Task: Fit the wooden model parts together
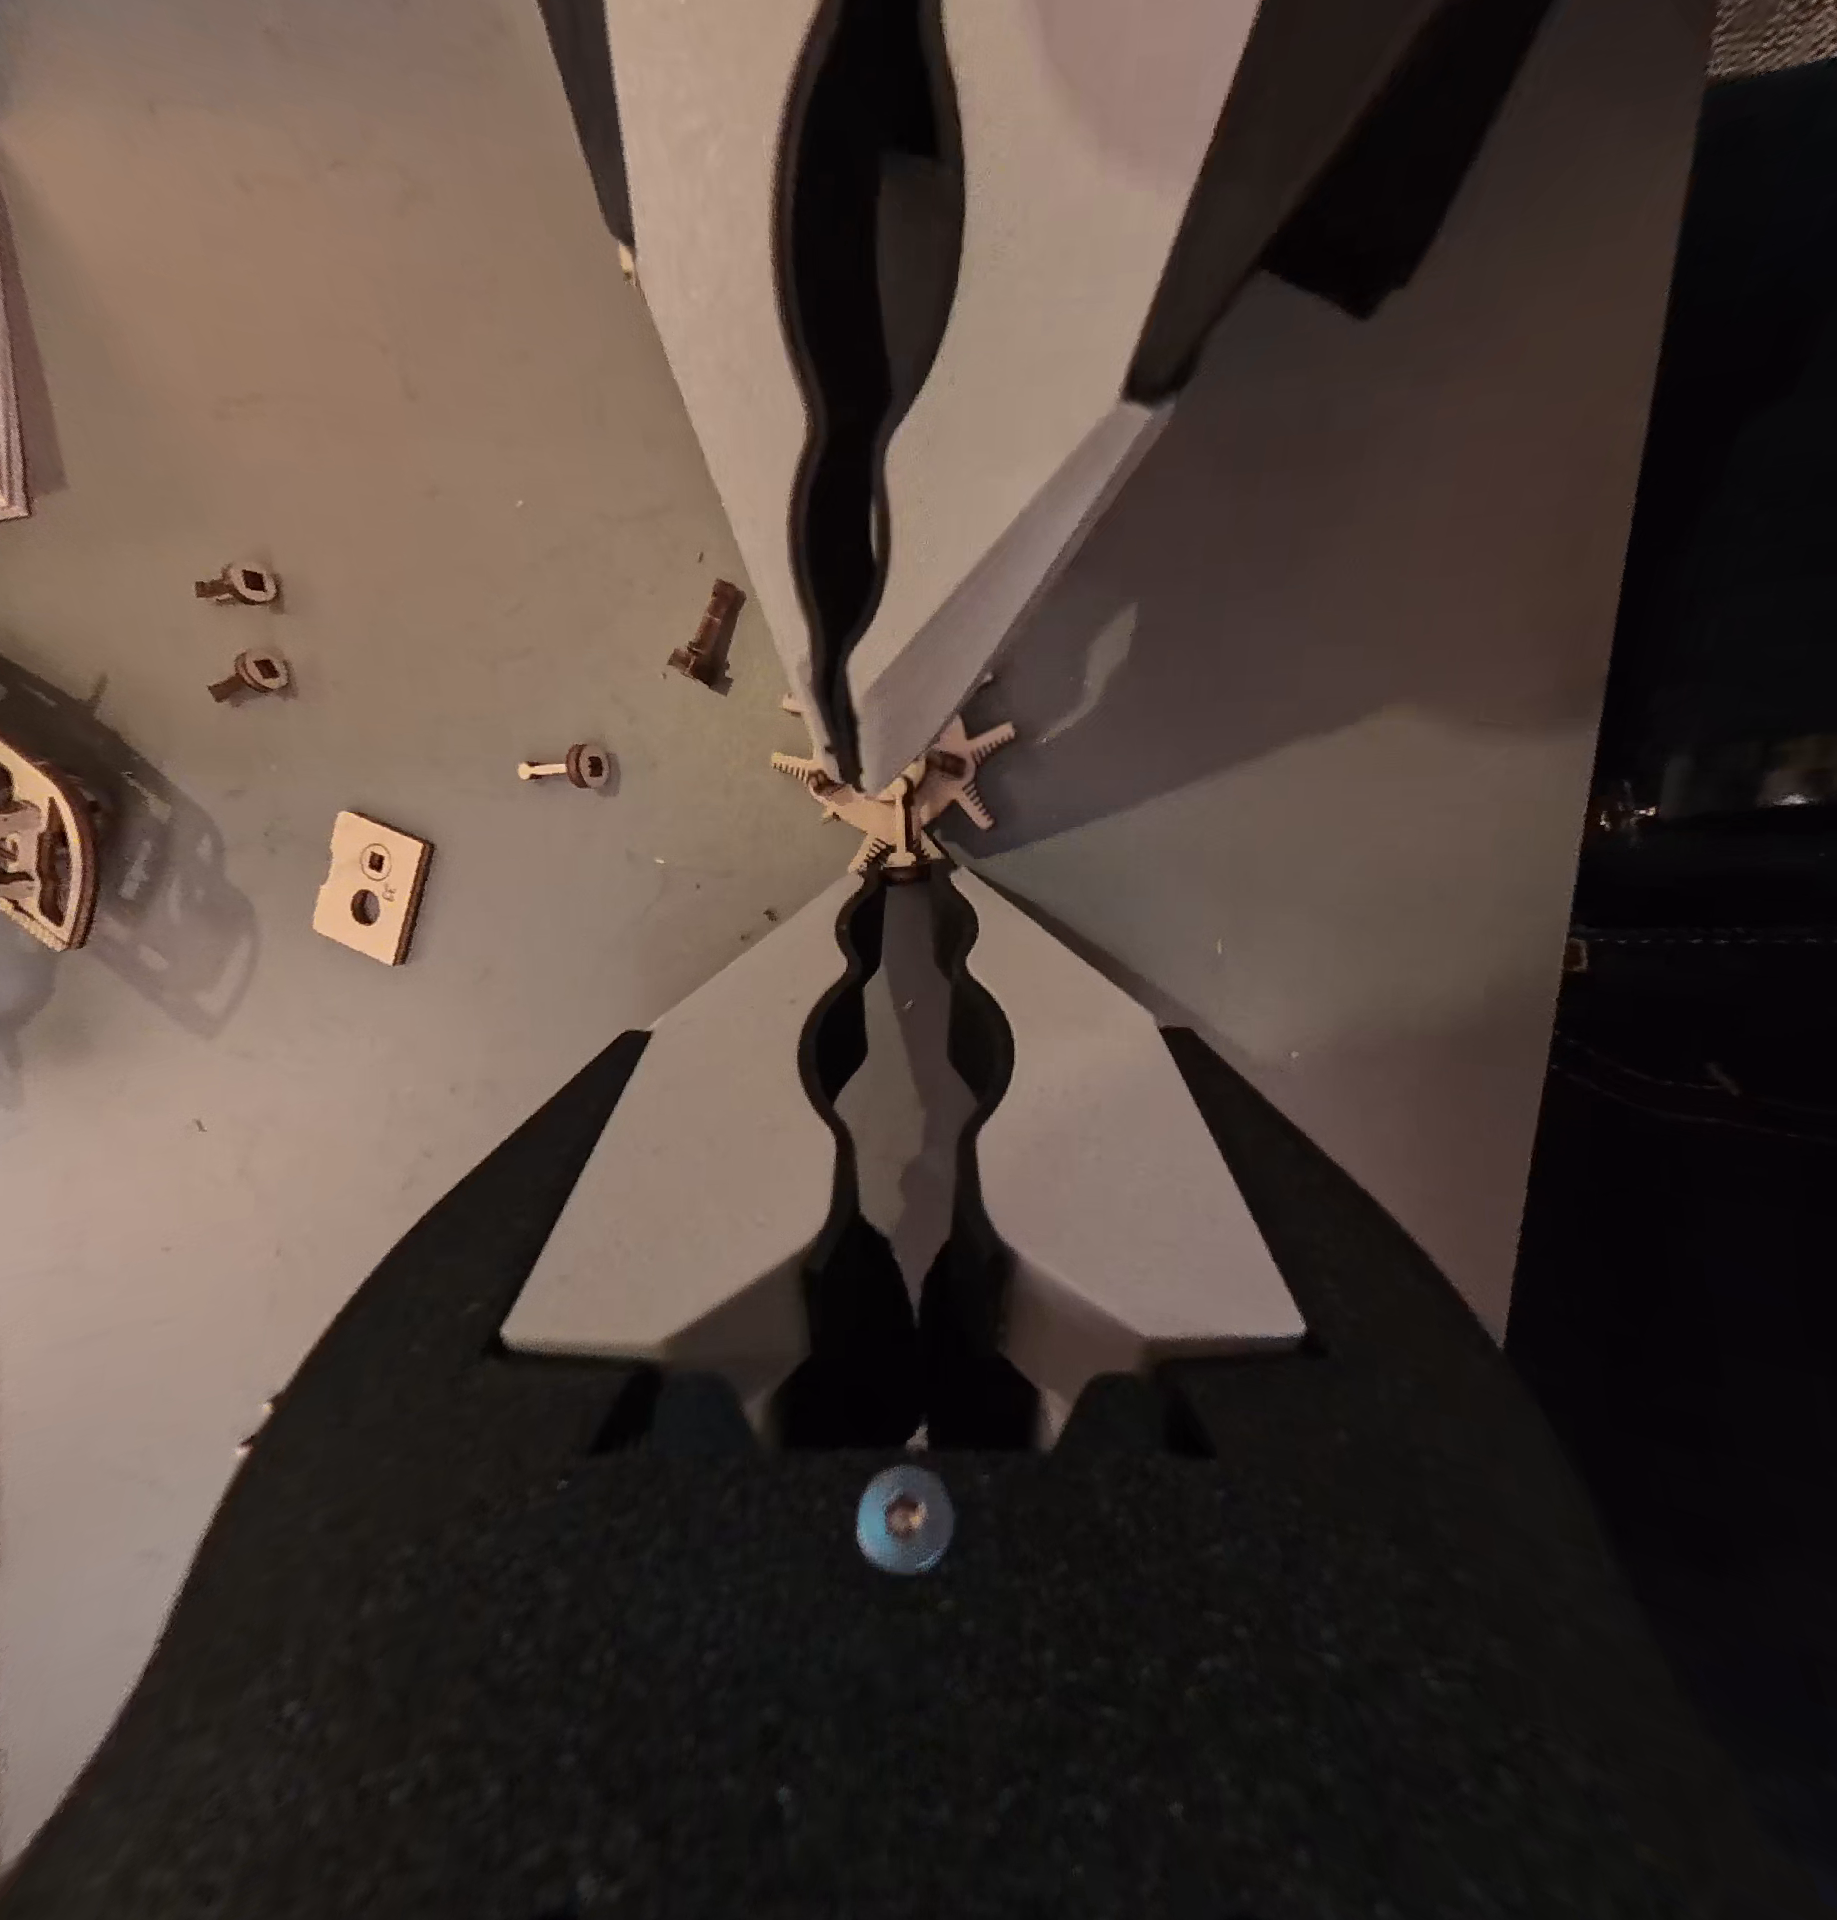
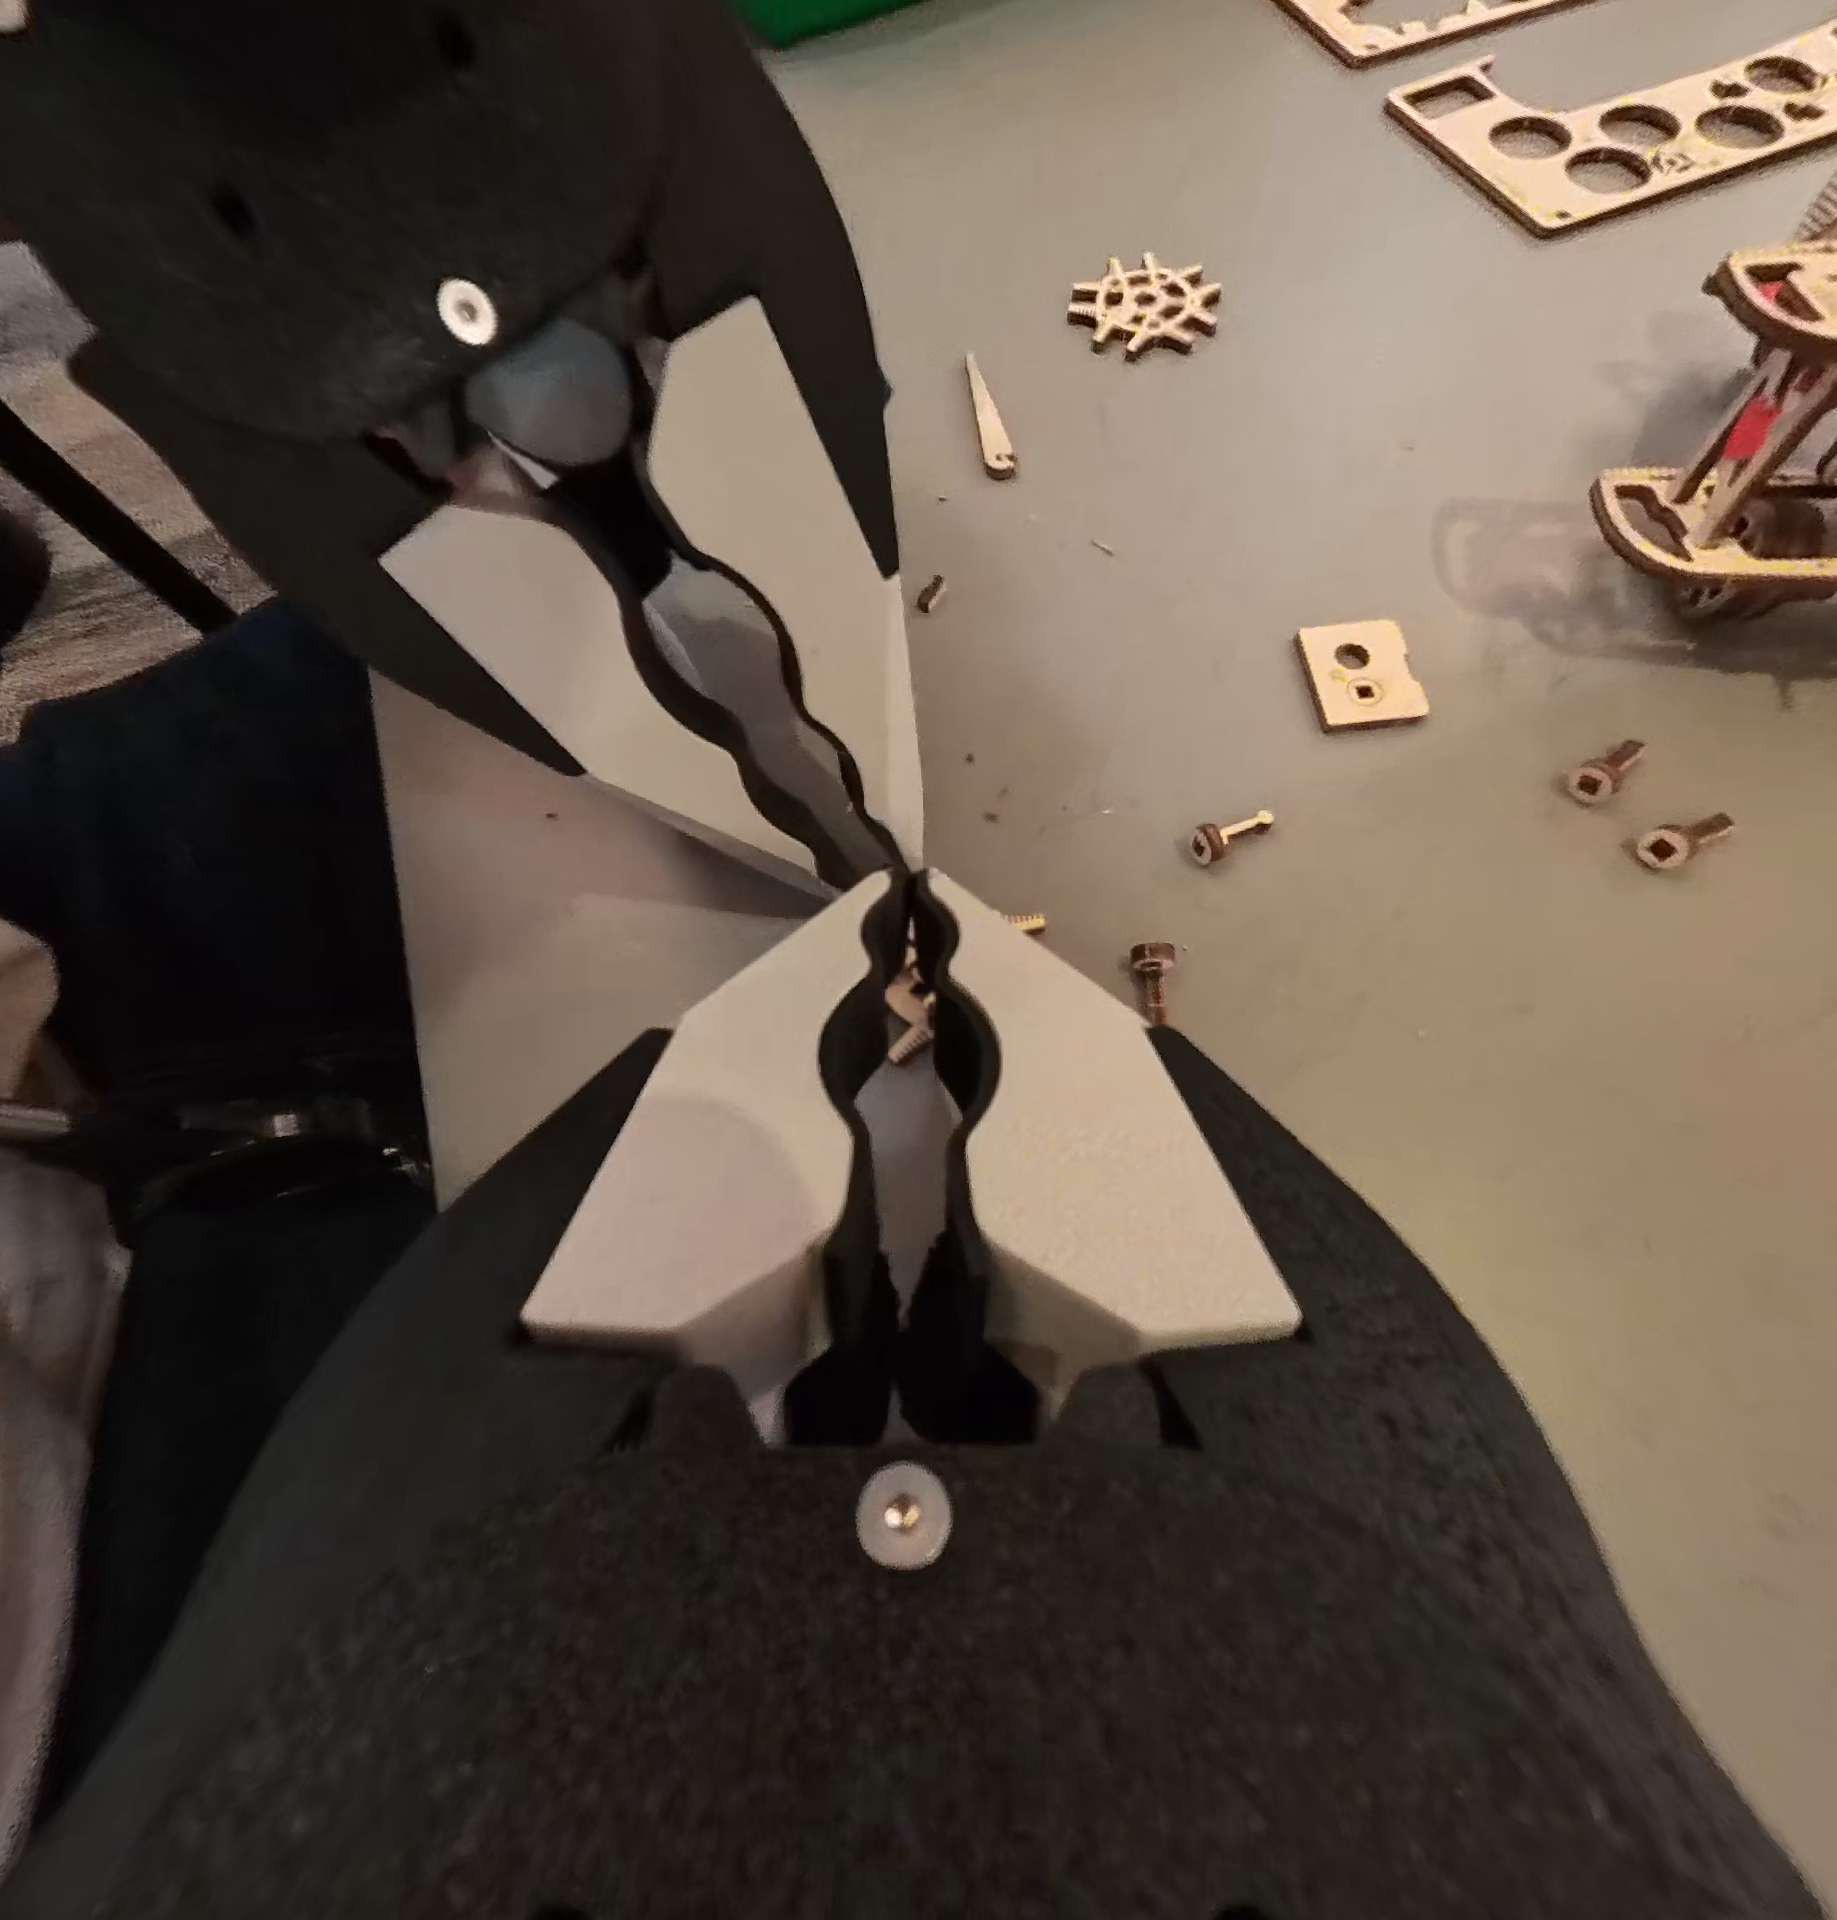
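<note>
A pale wooden wheel with toothed spokes [image 1: 898,805] is held over the grey table [image 1: 426,364]. My left gripper [image 1: 898,878] is shut on a small dark peg at the wheel's lower edge. My right gripper [image 2: 914,883] comes in from the top of the left wrist view [image 1: 843,771], and its fingertips are shut and rest on the wheel's upper left side. In the right wrist view the wheel's spokes [image 2: 909,1023] show through the gap behind its shut fingertips. I cannot see anything pinched between them. The left gripper also shows in the right wrist view [image 2: 888,857].
On the table lie a square wooden plate [image 2: 1361,675], several small pegs [image 2: 1231,831], a dark peg [image 2: 1153,971], a second cog wheel [image 2: 1142,307], a pointed stick [image 2: 987,416] and cut-out sheets [image 2: 1641,135]. A part-built wooden model [image 2: 1766,447] stands at the right. A person's dark trousers [image 1: 1724,935] are at the table edge. My left and right fingertips are right by each other. The square wooden plate [image 2: 1361,675] is about equally far from each gripper, around 12 centimetres. The left camera catches it too, in the left wrist view [image 1: 368,882].
</note>
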Demonstrator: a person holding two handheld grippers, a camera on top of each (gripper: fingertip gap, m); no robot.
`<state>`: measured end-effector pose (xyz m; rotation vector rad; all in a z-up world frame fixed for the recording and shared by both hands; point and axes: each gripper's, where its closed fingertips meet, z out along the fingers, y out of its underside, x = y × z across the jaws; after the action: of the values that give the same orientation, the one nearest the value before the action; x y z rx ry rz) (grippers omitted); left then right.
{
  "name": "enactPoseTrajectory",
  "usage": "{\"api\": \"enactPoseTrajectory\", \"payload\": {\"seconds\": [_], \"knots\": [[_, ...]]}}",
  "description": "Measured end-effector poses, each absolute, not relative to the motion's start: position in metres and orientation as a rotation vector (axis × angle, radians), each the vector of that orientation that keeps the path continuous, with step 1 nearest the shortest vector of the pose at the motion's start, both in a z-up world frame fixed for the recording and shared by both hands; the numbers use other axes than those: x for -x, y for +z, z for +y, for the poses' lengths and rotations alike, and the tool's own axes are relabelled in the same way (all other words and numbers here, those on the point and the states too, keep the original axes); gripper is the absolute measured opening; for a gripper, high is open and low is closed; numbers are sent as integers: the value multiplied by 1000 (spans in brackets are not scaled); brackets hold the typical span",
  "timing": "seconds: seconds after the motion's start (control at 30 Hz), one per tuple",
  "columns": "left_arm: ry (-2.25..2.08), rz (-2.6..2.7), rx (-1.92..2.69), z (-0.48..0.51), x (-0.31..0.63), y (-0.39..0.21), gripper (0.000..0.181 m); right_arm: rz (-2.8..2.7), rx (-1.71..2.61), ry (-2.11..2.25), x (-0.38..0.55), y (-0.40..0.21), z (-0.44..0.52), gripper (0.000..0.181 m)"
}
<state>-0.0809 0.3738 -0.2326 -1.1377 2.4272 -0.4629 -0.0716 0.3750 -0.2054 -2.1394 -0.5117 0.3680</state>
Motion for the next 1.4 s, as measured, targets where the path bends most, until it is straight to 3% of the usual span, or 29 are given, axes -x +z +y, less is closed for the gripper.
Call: {"api": "enactPoseTrajectory", "payload": {"seconds": [0.2,0.77,1.4], "knots": [[-441,2427,1128,375,81,-233,6,-557,2231,323,71,-226,373,0],[-430,2418,1118,375,80,-233,6,-390,2152,342,46,-200,379,0],[-409,2423,1053,373,79,-232,6,-481,2219,297,53,-219,371,0]]}}
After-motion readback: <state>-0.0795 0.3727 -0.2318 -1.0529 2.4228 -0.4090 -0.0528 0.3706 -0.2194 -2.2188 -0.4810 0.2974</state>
